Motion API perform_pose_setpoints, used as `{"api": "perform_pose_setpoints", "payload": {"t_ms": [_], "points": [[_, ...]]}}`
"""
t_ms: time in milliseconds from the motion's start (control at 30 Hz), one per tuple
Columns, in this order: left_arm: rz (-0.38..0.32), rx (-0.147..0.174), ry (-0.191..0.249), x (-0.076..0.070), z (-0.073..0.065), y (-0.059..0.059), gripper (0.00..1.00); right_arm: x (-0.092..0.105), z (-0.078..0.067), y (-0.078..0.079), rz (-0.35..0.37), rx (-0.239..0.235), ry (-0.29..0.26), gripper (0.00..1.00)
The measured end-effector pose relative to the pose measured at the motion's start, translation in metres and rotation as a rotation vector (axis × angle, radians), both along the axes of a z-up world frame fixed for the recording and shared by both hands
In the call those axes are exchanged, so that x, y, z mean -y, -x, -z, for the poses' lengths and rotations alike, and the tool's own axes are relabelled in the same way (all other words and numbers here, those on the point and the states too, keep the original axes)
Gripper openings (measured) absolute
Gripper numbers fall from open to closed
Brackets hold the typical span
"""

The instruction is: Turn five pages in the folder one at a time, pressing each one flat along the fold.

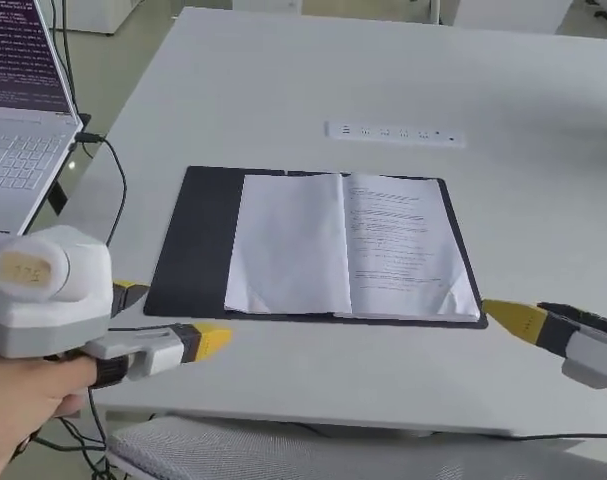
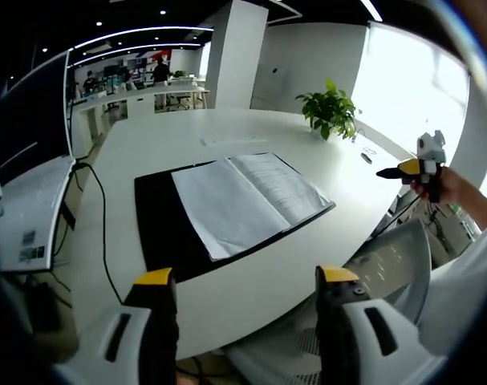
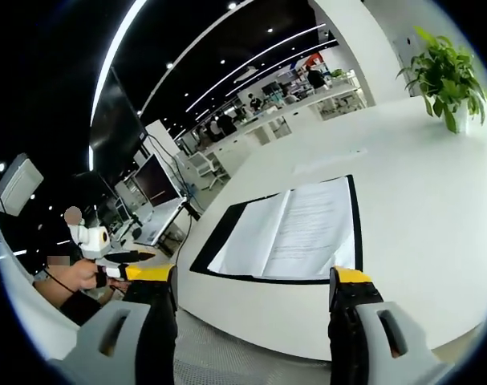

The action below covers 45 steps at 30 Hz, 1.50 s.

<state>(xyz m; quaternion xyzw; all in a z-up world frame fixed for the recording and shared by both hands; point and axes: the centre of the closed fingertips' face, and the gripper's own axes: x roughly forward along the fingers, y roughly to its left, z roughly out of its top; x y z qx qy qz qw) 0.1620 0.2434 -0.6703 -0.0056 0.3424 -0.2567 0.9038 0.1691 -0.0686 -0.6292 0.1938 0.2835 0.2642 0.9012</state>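
Two devices are present, neither holding anything. The left hand-held gripper [image 2: 245, 277] has its jaws standing apart. It is held at the near edge of the worktop [image 1: 283, 80], front left of the folder [image 1: 198, 240] and clear of it. The right hand-held gripper [image 3: 251, 274] also has its jaws apart and is held off the folder's front right corner without contact.

The folder lies open and flat near the front edge of the white worktop. Its black cover shows wide on the left. A blank page [image 1: 288, 245] lies left of the fold and a printed page [image 1: 398, 240] right of it, its lower right corner curled up.

Surface: an open laptop [image 1: 18, 150] with a lit screen sits at the left edge, and a black cable [image 1: 121, 185] runs beside it. A recessed socket strip [image 1: 395, 132] lies beyond the folder. A potted plant [image 2: 331, 108] stands at the far end. A grey mesh chair [image 1: 283, 450] sits under the front edge.

Room: open office with a white column [image 2: 235, 56], ceiling light strips, a bright window side and further desks with monitors behind.
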Motion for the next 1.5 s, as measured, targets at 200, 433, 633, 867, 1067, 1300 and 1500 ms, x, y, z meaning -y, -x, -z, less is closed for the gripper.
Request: {"api": "perform_pose_setpoints", "payload": {"t_ms": [200,433,633,867,1067,1300,1500], "points": [[0.0,-0.006,-0.014,0.0,0.002,-0.003,0.7,0.016,0.008,-0.001,0.015,-0.015,0.086,0.76],[0.005,-0.011,-0.016,0.007,0.004,-0.008,0.7,0.023,0.023,0.005,-0.021,-0.045,0.181,0.76],[0.018,-0.023,-0.025,0.019,0.01,-0.01,0.7,0.027,0.027,0.006,-0.03,-0.054,0.187,0.77],[0.047,-0.025,-0.024,0.046,0.021,-0.02,0.69,0.035,0.035,0.005,-0.024,-0.061,0.183,0.76],[0.095,0.006,-0.004,0.093,0.031,-0.045,0.68,0.037,0.044,0.004,-0.021,-0.074,0.157,0.75],[0.161,0.008,0.018,0.155,0.046,-0.072,0.67,0.039,0.045,-0.003,-0.008,-0.067,0.123,0.74],[0.217,0.069,0.016,0.209,0.062,-0.102,0.65,0.036,0.049,-0.011,0.01,-0.06,0.076,0.73]]}}
